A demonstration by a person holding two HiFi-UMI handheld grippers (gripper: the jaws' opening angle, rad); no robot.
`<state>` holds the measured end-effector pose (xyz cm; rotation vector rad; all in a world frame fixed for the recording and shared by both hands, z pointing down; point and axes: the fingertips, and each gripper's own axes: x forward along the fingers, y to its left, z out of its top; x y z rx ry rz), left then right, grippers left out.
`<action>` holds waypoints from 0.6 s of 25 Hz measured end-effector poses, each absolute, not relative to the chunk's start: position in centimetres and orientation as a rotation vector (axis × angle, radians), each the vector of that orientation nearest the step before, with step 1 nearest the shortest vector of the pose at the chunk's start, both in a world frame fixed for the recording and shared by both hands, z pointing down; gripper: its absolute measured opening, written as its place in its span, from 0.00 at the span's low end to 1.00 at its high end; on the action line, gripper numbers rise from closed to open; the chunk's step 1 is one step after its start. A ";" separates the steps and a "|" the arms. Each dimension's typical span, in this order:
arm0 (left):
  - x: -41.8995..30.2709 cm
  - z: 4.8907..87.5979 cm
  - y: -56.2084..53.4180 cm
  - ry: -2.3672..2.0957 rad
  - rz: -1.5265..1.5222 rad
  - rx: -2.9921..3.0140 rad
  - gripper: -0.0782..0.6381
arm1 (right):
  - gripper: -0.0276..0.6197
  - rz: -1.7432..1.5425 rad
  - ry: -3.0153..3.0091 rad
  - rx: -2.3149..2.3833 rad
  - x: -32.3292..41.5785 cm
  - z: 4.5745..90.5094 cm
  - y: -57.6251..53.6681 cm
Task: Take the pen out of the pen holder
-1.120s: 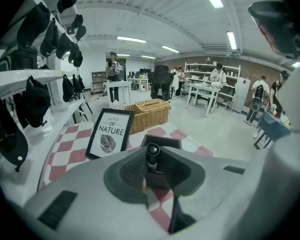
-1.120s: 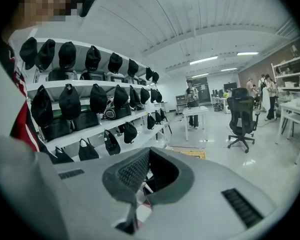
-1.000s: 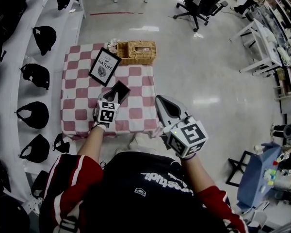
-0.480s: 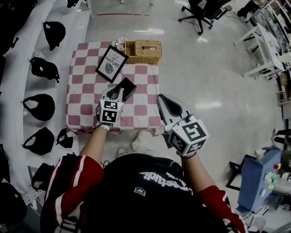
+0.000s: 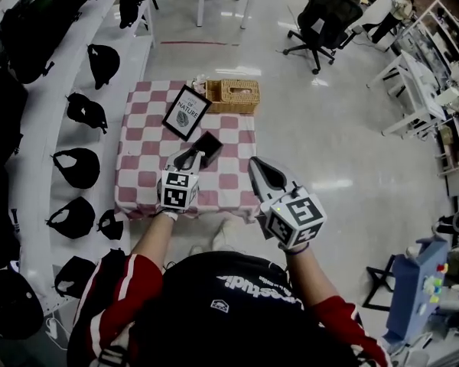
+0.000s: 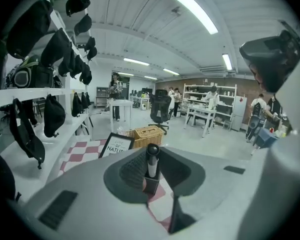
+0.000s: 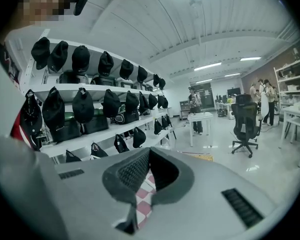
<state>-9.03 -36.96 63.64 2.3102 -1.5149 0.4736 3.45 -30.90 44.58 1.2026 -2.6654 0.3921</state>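
Observation:
A black square pen holder (image 5: 208,145) hangs above the red-and-white checked table (image 5: 138,182), a little tilted. My left gripper (image 5: 193,156) is shut on it. In the left gripper view the holder (image 6: 150,185) sits between the pads, and the checked cloth shows below it. A pen (image 6: 151,161) with a black cap and white barrel stands upright in the holder. My right gripper (image 5: 254,161) hovers off the table's right front corner, to the right of the holder. Its jaws meet at the tips (image 7: 149,151) and hold nothing.
A framed black sign (image 5: 187,113) leans at the back of the table beside a wicker basket (image 5: 233,95). White shelves with several black caps (image 5: 76,167) run along the left. An office chair (image 5: 329,10) stands on the shiny floor beyond.
My left gripper has risen with the pen holder, which now looks larger against the table. The right gripper has shifted slightly and stayed shut.

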 end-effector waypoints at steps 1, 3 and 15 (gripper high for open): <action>-9.1 63.1 -36.5 -1.513 0.463 2.317 0.21 | 0.04 0.393 -2.667 1.205 3.3 44.4 -30.7; -9.1 62.0 -35.8 -1.508 0.454 2.338 0.21 | 0.04 0.396 -2.672 1.219 3.2 44.0 -30.3; -10.2 56.5 -32.1 -1.505 0.420 2.445 0.21 | 0.04 0.356 -2.642 1.310 3.5 42.8 -27.0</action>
